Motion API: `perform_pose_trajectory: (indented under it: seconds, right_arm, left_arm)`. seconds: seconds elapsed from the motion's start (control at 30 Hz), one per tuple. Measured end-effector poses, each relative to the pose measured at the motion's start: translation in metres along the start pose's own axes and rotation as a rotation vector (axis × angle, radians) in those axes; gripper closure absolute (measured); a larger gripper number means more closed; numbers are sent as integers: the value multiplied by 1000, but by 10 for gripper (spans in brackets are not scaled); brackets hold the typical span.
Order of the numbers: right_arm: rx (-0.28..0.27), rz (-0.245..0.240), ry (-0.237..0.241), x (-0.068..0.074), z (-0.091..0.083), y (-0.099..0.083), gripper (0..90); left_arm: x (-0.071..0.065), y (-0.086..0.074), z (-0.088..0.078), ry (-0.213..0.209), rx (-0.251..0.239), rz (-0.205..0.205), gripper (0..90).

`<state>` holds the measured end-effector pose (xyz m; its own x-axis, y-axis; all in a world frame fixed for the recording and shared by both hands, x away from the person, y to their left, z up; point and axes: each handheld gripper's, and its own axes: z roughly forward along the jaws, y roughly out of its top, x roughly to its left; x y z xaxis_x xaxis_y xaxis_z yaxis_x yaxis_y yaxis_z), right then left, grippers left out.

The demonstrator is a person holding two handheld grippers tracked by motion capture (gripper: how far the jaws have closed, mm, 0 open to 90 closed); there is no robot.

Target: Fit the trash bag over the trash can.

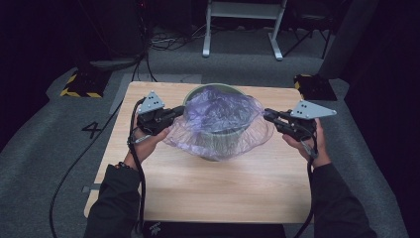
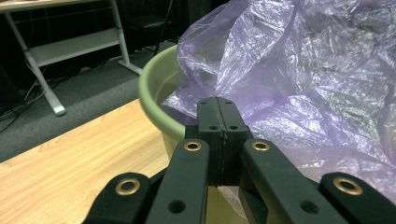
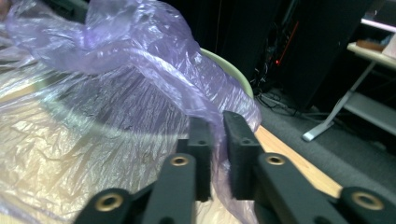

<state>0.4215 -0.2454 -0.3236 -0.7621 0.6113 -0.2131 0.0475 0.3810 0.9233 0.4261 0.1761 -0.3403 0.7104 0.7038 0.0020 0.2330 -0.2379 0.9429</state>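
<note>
Room: dark, grey carpet [image 1: 49, 148] around a light wooden table [image 1: 198, 188]; black-and-yellow striped blocks [image 1: 81, 84] sit on the floor off the table's far left corner, and a white-legged frame [image 1: 242, 29] stands farther back.
Forearms: my dark sleeves [image 1: 111, 203] come in from the bottom edge of the high view, one on each side of the table.
Left gripper [image 1: 174, 114]: my left hand [image 1: 143, 144] holds it at the left side of the bucket, cable trailing back along my arm. In the left gripper view its jaws are pressed flat together with no gap between them, their tips right at the purple film where it drapes over the rim. Whether any film is caught between them, I cannot tell.
Right gripper [image 1: 268, 117]: my right hand [image 1: 309, 141] holds it at the bucket's right side. In the right gripper view the jaws stand slightly apart with a twisted fold of the bag running down between them; the gap is narrow and the film fills it, so I read them as pinching the bag.
Purple plastic bag [image 1: 218, 116]: thin, translucent, crumpled; it is bunched over the bucket's mouth and spills down the outside on both sides onto the tabletop.
Green bucket [image 2: 156, 88]: pale green, round, upright, standing at the middle of the table's far half between my two grippers; its far rim shows above the bag.
</note>
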Motion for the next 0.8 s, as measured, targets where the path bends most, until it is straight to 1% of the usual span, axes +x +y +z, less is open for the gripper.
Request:
perform_pose_trajectory:
  seconds: [0.03,0.07,0.13,0.17,0.2,0.23,0.27,0.3,0.33,0.37,0.43,0.47,0.53,0.57,0.6,0.63,0.7,0.73,0.77,0.8]
  right_arm:
    - [7,11,-6,-2,4,0,847]
    - [22,10,-25,-4,9,0,852]
    - [45,26,-39,-7,18,-1,860]
    - [57,27,-50,-8,23,-1,861]
    - [62,29,-54,-9,25,-2,866]
    - [64,37,-48,-10,29,-2,866]
    - [68,45,-41,-10,32,-3,866]
    - [72,45,-44,-10,34,-4,872]
    - [73,47,-46,-10,36,-4,876]
    - [69,53,-41,-10,37,-4,877]
    - [70,54,-40,-9,37,-4,882]
    - [71,50,-39,-9,37,-5,885]
    - [73,47,-38,-7,36,-5,888]
    - [73,48,-38,-7,35,-6,888]
    - [77,51,-38,-7,34,-6,890]
    - [76,49,-39,-6,33,-6,890]
    - [71,46,-40,-6,31,-6,890]
    - [71,47,-39,-6,30,-6,890]
    - [69,47,-38,-5,29,-6,890]
    - [68,45,-38,-5,28,-6,889]
  left_arm:
    - [2,0,2,15,11,3,898]
    - [4,-1,4,22,12,-2,897]
    - [9,-2,9,24,26,-10,886]
    - [10,-2,10,34,31,-10,858]
    - [12,-2,12,45,29,-20,808]
    - [14,-3,12,36,18,-24,797]
    - [15,-3,12,38,9,-29,748]
    - [17,-3,10,42,10,-46,662]
    - [18,-3,8,30,20,-55,494]
    - [19,-3,6,29,24,-61,397]
    - [21,-4,-1,35,21,-73,272]
    - [21,-4,-7,35,19,-78,228]
    - [20,-5,-19,33,9,-70,193]
    - [19,-6,-25,30,8,-57,175]
    - [17,-6,-29,34,10,-51,168]
    - [15,-7,-34,27,6,-43,163]
    - [8,-10,-43,-8,3,-29,153]
    - [3,-11,-46,-17,8,-12,153]
    - [-6,-13,-48,-36,16,13,152]
    - [-8,-13,-49,-42,19,18,152]
